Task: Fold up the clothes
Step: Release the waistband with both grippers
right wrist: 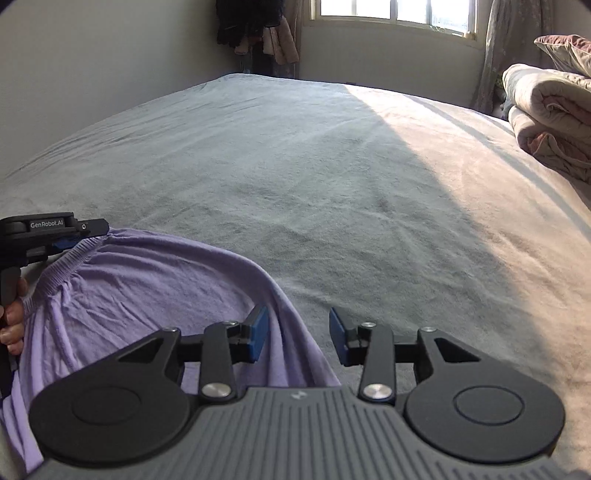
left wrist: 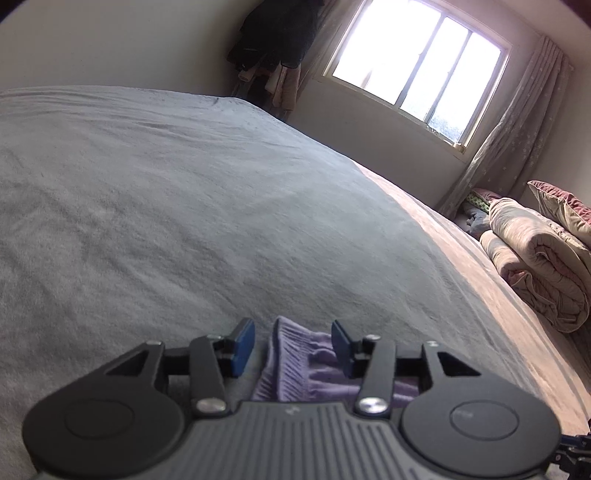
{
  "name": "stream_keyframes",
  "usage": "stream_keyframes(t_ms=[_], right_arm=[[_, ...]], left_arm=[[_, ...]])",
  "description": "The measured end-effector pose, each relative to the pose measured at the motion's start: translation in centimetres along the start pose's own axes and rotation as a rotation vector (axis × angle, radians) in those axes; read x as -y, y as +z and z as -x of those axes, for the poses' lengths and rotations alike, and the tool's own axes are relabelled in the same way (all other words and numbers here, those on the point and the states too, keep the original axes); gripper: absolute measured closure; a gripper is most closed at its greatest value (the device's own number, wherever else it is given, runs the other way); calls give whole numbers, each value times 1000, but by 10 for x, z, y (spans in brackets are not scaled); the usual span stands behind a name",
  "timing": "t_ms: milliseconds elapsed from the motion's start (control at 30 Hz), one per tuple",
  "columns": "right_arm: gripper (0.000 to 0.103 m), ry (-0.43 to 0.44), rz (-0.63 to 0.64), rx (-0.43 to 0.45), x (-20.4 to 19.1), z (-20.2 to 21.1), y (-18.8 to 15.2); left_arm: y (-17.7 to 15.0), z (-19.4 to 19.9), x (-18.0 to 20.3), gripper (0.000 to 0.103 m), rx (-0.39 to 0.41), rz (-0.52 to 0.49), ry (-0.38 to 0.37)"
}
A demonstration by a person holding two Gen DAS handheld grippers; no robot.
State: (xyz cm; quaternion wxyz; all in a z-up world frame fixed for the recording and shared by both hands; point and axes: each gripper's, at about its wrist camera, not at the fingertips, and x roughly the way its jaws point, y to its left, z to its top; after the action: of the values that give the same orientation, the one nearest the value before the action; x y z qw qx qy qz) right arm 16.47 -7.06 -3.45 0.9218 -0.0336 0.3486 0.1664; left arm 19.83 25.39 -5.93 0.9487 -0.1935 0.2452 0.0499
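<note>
A lilac garment [right wrist: 129, 288] with a ribbed elastic edge lies bunched on the grey bed sheet [right wrist: 332, 184], at the lower left of the right wrist view. My right gripper [right wrist: 298, 334] stands open over its right-hand edge; a fold of the cloth runs between the blue pads [right wrist: 258, 332] without being pinched. In the left wrist view the gathered ribbed edge of the garment [left wrist: 295, 362] rises between the open fingers of my left gripper [left wrist: 293, 343]. The right wrist view shows that left gripper [right wrist: 55, 236] at the garment's far left corner, with a hand [right wrist: 11, 321] on its handle.
A rolled, folded quilt [right wrist: 546, 110] and a pillow lie at the bed's right side, the quilt [left wrist: 535, 258] also showing in the left wrist view. Dark clothes [right wrist: 251, 22] hang in the far corner beside a bright window [left wrist: 413, 62] with a curtain. A wall borders the bed on the left.
</note>
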Motion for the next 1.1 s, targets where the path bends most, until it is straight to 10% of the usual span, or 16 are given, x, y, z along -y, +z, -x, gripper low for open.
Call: stream_keyframes(t_ms=[200,500,933,1033,1100], right_arm=[[54,-48,-39,-50,39,68,-42],[54,15,-248,-100,76,116,-88],[54,78,-341,-124,76,132,-119],[54,71,-340,-127,75,131,-120],[65,63,-334,-130,75,130,-121]], left_arm=[[9,37,41,25,11,-146,96],[10,95,71,23,-199,-178,69],[-84,165,99,26,-263,-149,-200],[-102,158,106,86,-329,-83,-244],[-110,149,112,90,-400,-54,-299]])
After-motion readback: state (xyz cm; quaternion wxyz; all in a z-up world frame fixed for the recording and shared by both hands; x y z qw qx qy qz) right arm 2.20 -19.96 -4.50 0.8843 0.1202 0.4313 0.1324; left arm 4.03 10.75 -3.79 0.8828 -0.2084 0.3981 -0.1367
